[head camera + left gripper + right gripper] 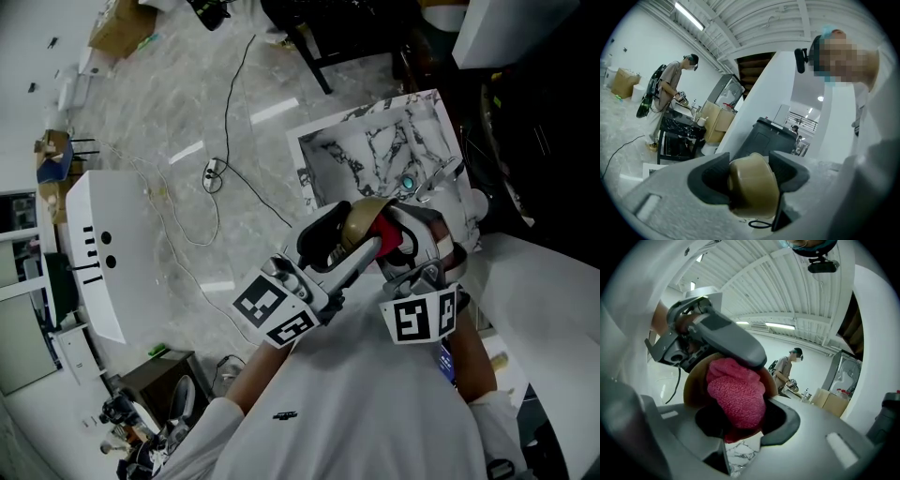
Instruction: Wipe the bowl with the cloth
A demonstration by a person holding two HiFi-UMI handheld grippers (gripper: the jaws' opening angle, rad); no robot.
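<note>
Bowl (361,217) is held in the air close to the person's chest, above the marbled desk (370,141), its wall pinched between the jaws of the left tool (751,182), which are closed down onto it. Right tool (740,411) is clamped on a bunched red cloth (736,390) and presses it into the bowl's hollow. To wipe well, I judge the left grip must be firm so the bowl cannot twist, the cloth should sweep round the inner wall under even pressure, and the bowl should be turned to reach the part under the left jaw
</note>
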